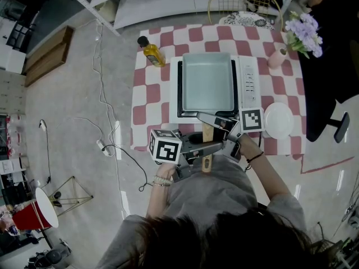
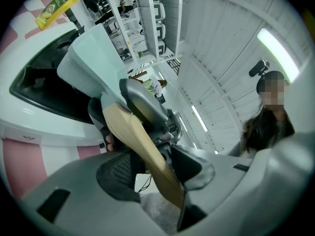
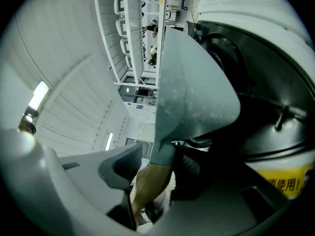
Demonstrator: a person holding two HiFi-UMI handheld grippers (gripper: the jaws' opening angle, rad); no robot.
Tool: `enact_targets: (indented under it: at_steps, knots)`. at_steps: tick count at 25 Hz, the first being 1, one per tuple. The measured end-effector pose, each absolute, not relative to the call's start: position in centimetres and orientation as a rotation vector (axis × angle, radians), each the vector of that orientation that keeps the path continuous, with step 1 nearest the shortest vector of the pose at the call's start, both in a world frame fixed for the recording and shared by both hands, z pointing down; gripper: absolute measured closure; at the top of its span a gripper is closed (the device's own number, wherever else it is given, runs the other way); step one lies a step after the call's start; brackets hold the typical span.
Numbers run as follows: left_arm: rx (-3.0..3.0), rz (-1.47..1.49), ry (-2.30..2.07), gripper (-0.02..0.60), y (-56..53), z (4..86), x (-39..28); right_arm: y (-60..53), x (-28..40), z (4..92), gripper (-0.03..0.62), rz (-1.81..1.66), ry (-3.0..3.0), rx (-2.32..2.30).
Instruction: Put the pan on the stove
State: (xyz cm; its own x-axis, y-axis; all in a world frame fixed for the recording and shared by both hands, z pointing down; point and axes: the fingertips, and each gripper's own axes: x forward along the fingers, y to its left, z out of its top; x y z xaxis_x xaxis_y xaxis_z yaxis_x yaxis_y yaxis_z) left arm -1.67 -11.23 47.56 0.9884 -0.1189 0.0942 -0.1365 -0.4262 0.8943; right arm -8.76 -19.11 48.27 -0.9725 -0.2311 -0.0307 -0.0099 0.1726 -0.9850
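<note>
I've got left gripper point(image 1: 210, 147) and right gripper point(image 1: 208, 120) both clamped on the pan point(image 1: 207, 82) handle point(image 1: 207, 162). Past the fingertips: stove point(image 1: 249, 83), checkered tablecloth point(image 1: 148, 94). Grey floor point(image 1: 73, 105) behind the left fingers.

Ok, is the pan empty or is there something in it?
Empty. The head view looks straight down into the pan and shows only its bare, pale inside, with nothing lying in it.

The head view looks steeply down from above the person onto the checkered surface point(image 1: 147, 94). The left gripper view sits low and very close, facing across the wooden handle point(image 2: 140, 146) toward the stove point(image 2: 49, 129). The right gripper view shows the same handle and stove from the other side.
</note>
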Motion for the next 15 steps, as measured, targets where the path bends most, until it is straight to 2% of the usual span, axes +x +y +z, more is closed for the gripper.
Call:
enact_targets:
  at_steps: [6,11,15]
  knots:
    - [2.014,0.012,-0.191,0.382,-11.22,47.5,-1.62,-19.06,-8.75,48.18,0.405,-1.908,2.254,-0.222]
    - [2.004,0.006,-0.218,0.36,-11.42,47.49,-1.85,-19.02,-8.85,47.98,0.355,-1.913,2.252,-0.21]
    - [2.006,0.007,-0.26,0.347,-11.72,47.53,-2.38,-18.98,-8.71,48.06,0.339,-1.918,2.248,-0.231]
